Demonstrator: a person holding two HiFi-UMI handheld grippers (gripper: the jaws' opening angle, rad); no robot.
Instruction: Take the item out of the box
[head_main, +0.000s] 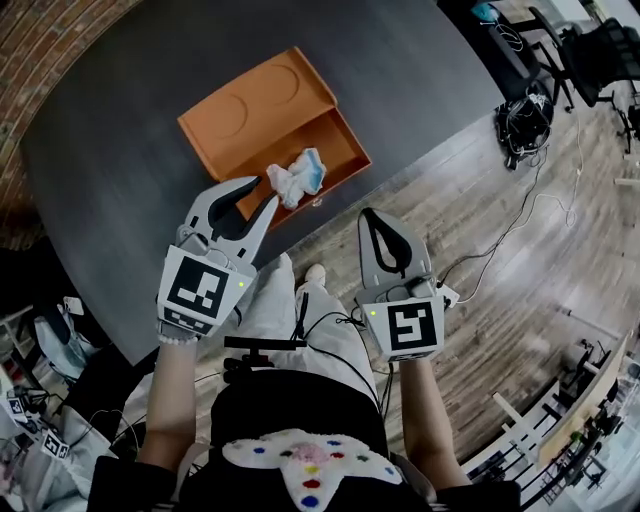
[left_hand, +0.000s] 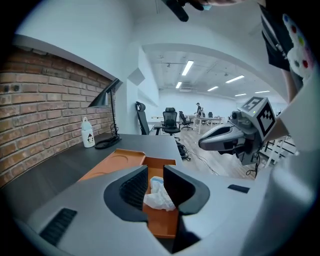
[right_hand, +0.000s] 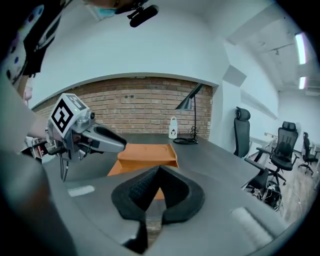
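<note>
An orange box (head_main: 335, 140) lies open on the dark table (head_main: 120, 130), its lid (head_main: 245, 120) flipped back flat. A crumpled white and blue item (head_main: 298, 177) rests in the tray by the near wall. My left gripper (head_main: 262, 192) is open, its tips just short of the item. In the left gripper view the item (left_hand: 159, 196) shows in the gap between the spread jaws of the left gripper (left_hand: 156, 170), and the pads do not press on it. My right gripper (head_main: 380, 215) hangs off the table's edge over the floor, shut and empty (right_hand: 159, 170).
A white bottle (left_hand: 88, 133) and a black desk lamp (left_hand: 107, 100) stand at the table's far side by the brick wall (left_hand: 40, 100). Office chairs (left_hand: 171, 120) and cables (head_main: 525, 120) are on the wooden floor to the right.
</note>
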